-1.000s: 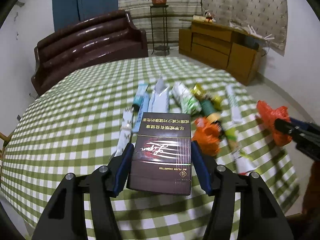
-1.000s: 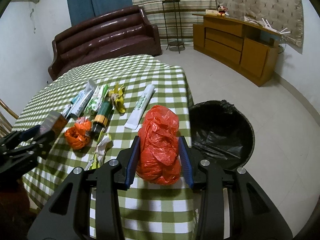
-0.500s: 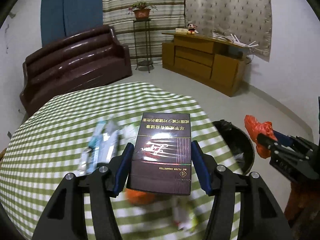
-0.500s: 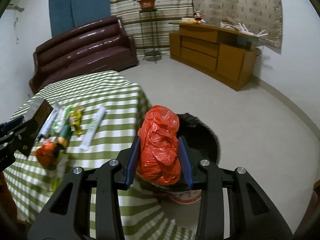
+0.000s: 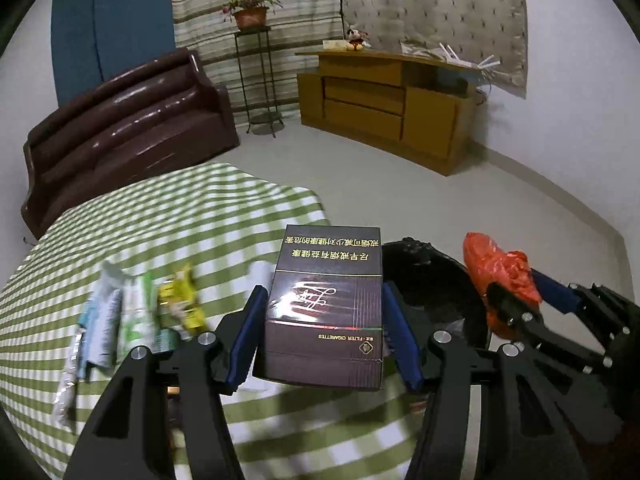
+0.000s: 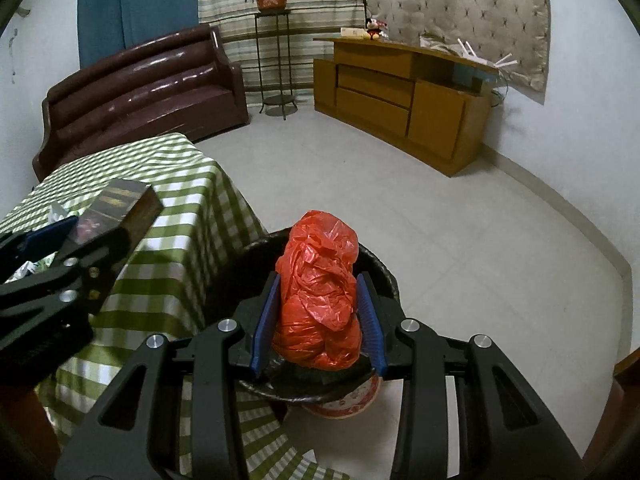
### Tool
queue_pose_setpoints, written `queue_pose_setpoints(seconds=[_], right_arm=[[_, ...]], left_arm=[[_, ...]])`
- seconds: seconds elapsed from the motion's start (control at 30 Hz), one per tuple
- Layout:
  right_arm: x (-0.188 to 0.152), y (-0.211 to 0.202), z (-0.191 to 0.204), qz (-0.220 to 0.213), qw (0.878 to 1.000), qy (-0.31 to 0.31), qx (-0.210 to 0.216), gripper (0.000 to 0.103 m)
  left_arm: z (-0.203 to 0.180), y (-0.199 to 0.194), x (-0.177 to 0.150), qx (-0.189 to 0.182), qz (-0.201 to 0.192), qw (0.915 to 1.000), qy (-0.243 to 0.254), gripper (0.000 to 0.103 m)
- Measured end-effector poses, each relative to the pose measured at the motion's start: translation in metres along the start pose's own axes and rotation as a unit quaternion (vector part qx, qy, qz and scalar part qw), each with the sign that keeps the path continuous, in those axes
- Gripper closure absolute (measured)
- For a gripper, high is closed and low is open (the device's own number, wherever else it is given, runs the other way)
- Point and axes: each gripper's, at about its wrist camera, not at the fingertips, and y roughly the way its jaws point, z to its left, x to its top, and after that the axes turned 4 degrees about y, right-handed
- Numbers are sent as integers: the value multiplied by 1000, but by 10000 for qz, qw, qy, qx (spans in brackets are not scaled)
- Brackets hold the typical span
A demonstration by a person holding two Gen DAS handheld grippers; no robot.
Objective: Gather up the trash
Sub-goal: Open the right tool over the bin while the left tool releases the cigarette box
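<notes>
Both grippers were loaded. Held by the left gripper (image 5: 324,332), a dark cigarette carton (image 5: 326,308) sat flat between the blue pads (image 5: 246,334), one pad against each long side, its printed top face toward the camera and its far end reaching well past the fingertips. It hung over the near edge of the green-checked table (image 5: 168,224), just left of the black-lined trash bin (image 5: 432,280).

Between the pads (image 6: 267,316) of the right gripper (image 6: 318,316) stood a crumpled red plastic bag (image 6: 318,292), squeezed on both sides and bulging up beyond the fingertips. In the right wrist view that bag lay directly over the mouth of the bin (image 6: 384,276), which stood on the tiled floor (image 6: 460,232) just beside the table's corner (image 6: 188,184). The left wrist view showed the same bag (image 5: 498,268) at the right, past the bin's far rim.

Several wrappers and tubes (image 5: 132,312) lay on the cloth to the left of the carton, blurred; a yellow wrapper (image 5: 184,300) was the nearest of them. From the right wrist view the carton (image 6: 120,208) appeared at the left, above the cloth, apart from the bin.

Behind stood a brown sofa (image 5: 124,128), a plant stand (image 5: 256,80) and a wooden cabinet (image 5: 384,100).
</notes>
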Motion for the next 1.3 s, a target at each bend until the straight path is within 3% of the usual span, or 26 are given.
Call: queue_pose_setpoints(seconds=[0.4,0.57,0.9,1.13,1.3], right_arm=[[5,32,-19,170,9997,160,81,64],[5,36,-22,191,9995,255,27,59],[5,27,-30,101,9993,347,-45,58],[4,11,-23,15,9995,324,-14,46],[2,-8,-19,-227,9986,483,-41,32]], left_arm=[[-29,44,14,67,290,9993,238,46],[-29,45,19,92,313,9993,189,35],[-28,41,20,150,248,9994,166,33],[-14,26,20,185,160,9997,26,32],[6,10,15,271,136,9995,-74,30]])
